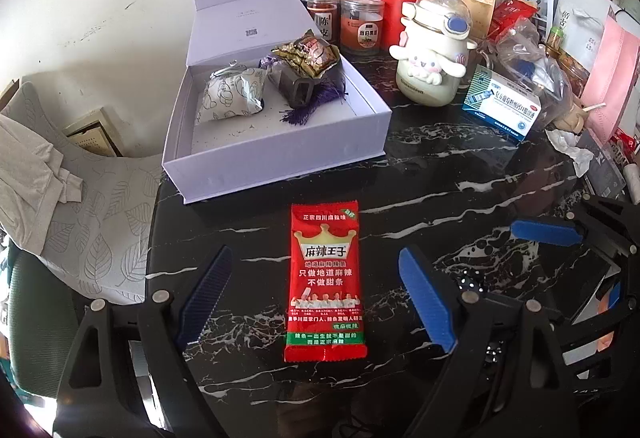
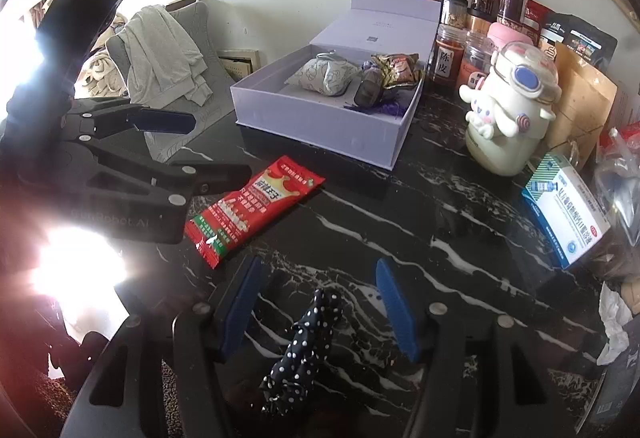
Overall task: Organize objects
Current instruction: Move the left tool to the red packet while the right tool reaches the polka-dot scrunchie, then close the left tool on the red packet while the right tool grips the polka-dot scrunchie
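A red snack packet (image 1: 325, 282) lies flat on the black marble table (image 1: 460, 166), between the open fingers of my left gripper (image 1: 316, 294). It also shows in the right wrist view (image 2: 252, 210). An open lilac box (image 1: 276, 110) behind it holds a patterned pouch (image 1: 234, 94), a gold-wrapped snack (image 1: 308, 54) and a purple tassel item (image 1: 308, 98). My right gripper (image 2: 316, 298) is open over a black polka-dot cloth (image 2: 304, 346) on the table. The left gripper (image 2: 192, 146) shows at the left of the right wrist view.
Jars (image 1: 362, 26), a white cartoon bottle (image 1: 434, 54), a blue-white medicine box (image 1: 504, 110), bags and a pink bag (image 1: 612, 78) crowd the back and right. A chair with grey cloth (image 1: 36, 174) stands left of the table.
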Demonstrator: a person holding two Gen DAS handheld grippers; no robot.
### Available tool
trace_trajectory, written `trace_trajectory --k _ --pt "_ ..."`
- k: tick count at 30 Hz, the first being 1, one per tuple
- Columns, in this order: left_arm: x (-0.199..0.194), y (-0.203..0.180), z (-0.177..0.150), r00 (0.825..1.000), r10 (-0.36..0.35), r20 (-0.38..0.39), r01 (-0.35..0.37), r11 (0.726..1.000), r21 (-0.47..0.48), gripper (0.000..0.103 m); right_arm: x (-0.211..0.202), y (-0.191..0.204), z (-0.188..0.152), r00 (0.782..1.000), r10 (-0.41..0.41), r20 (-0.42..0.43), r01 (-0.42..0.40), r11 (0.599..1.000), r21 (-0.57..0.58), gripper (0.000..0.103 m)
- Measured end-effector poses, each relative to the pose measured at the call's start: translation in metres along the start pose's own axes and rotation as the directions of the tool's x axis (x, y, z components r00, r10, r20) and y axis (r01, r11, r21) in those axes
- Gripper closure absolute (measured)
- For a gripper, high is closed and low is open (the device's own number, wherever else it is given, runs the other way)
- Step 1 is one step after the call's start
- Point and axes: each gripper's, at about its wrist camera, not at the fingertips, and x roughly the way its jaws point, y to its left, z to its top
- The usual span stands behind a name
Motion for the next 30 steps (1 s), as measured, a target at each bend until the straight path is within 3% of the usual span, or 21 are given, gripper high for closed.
trace_trajectory --k 6,9,11,13,19,30 --pt "0.015 -0.004 -0.011 0.999 -0.023 -0.045 0.023 1.0 -0.002 0.018 0.009 -0.006 -0.014 0.999 0.005 -0.046 -0.004 1.0 0.025 0.044" --pt "0.024 -0.004 -0.016 0.997 -0.029 -0.065 0.029 1.0 -0.003 0.018 0.014 -0.007 -0.019 0.997 0.027 -0.066 -0.025 0.999 0.026 0.052" --pt "0.031 -0.003 -0.018 0.996 -0.031 -0.079 0.03 1.0 -0.008 0.018 0.018 -0.008 -0.022 0.996 0.051 -0.078 -0.049 0.998 0.028 0.067" --pt "0.037 -0.001 -0.019 0.995 -0.029 -0.096 0.028 1.0 -0.014 0.018 0.023 -0.01 -0.023 0.994 0.065 -0.092 -0.061 0.997 0.04 0.068" --pt "0.054 0.006 -0.022 0.99 -0.031 -0.136 0.027 0.999 -0.034 0.018 0.029 -0.011 -0.022 0.992 0.075 -0.104 -0.073 0.997 0.028 0.083" --pt "0.075 0.013 -0.018 0.982 -0.048 -0.181 0.039 0.998 -0.053 0.018 0.039 -0.02 -0.011 0.994 0.057 -0.095 -0.055 0.998 0.02 0.086"
